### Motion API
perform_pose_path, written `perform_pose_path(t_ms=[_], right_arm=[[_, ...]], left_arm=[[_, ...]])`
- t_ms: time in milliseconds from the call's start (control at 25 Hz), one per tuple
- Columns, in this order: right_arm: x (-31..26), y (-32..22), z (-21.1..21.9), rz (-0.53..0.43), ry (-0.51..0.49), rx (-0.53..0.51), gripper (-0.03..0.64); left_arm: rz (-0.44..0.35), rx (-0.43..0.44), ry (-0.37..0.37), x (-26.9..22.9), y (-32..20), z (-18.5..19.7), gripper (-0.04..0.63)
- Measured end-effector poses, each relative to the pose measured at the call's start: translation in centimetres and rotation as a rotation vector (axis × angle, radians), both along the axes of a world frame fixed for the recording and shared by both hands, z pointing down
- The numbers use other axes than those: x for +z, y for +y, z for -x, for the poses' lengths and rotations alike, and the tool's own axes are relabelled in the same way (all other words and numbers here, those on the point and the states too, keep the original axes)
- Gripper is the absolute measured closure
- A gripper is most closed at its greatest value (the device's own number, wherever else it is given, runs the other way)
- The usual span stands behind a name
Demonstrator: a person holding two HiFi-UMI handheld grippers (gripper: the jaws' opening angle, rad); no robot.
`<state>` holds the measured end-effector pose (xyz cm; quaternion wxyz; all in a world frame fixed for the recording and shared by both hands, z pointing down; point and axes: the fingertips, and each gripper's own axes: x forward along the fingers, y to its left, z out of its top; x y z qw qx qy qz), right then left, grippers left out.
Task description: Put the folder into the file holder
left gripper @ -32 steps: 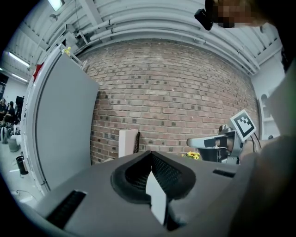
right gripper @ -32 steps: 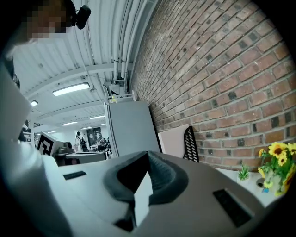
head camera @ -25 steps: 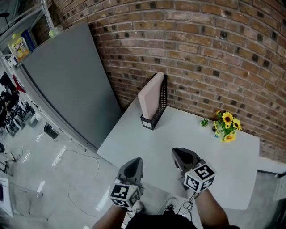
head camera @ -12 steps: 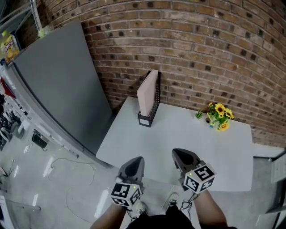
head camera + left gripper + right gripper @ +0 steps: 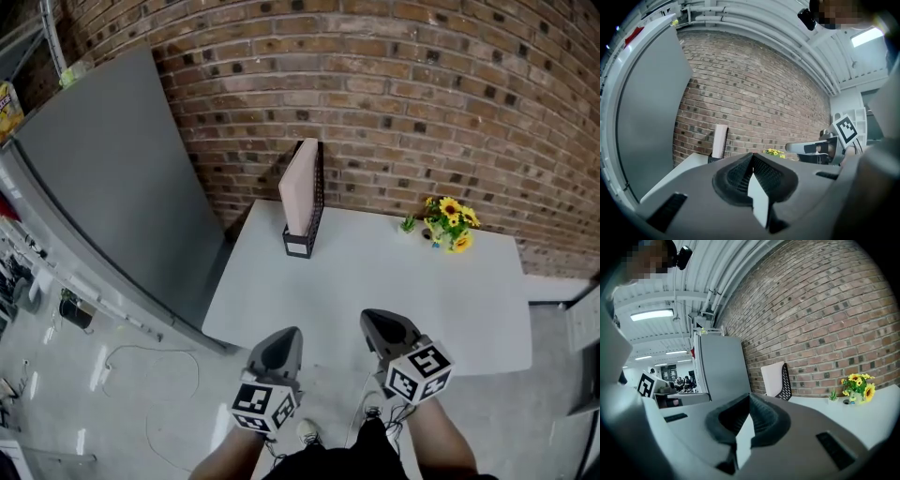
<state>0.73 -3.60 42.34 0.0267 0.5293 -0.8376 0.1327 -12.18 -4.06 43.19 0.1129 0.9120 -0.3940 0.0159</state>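
Note:
A pale pink folder (image 5: 298, 185) stands upright in a black mesh file holder (image 5: 306, 240) at the far left of the white table (image 5: 441, 300), close to the brick wall. Both grippers hover short of the table's near edge, well away from the holder. My left gripper (image 5: 280, 343) is shut with nothing in it, and so is my right gripper (image 5: 381, 325). In the left gripper view the shut jaws (image 5: 752, 161) point toward the folder (image 5: 720, 139). In the right gripper view the gripper (image 5: 749, 403) also faces the folder (image 5: 772, 378) and the holder (image 5: 786, 384).
A small pot of yellow sunflowers (image 5: 446, 223) stands at the table's far edge by the brick wall (image 5: 422, 103). A tall grey cabinet (image 5: 103, 197) stands left of the table. Cables lie on the glossy floor (image 5: 122, 375) to the left.
The view has swung, so the table and holder sit more squarely and a little farther off. Both grippers keep their place in the picture and stay shut.

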Motion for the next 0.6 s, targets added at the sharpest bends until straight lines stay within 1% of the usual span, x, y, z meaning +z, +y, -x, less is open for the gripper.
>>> perform_pose_path(t_ms=[280,600], right_arm=[[0.3,0.6,0.5,0.003,-0.003,0.023,0.614],[0.4,0.1,1.0,-0.002,-0.009,0.013,0.614]], left_arm=[[-0.001,0.025,-0.014,0.1,0.3,0.5,0.589],[-0.006,0.013,-0.024,0.2,0.0,1.1,0.589]])
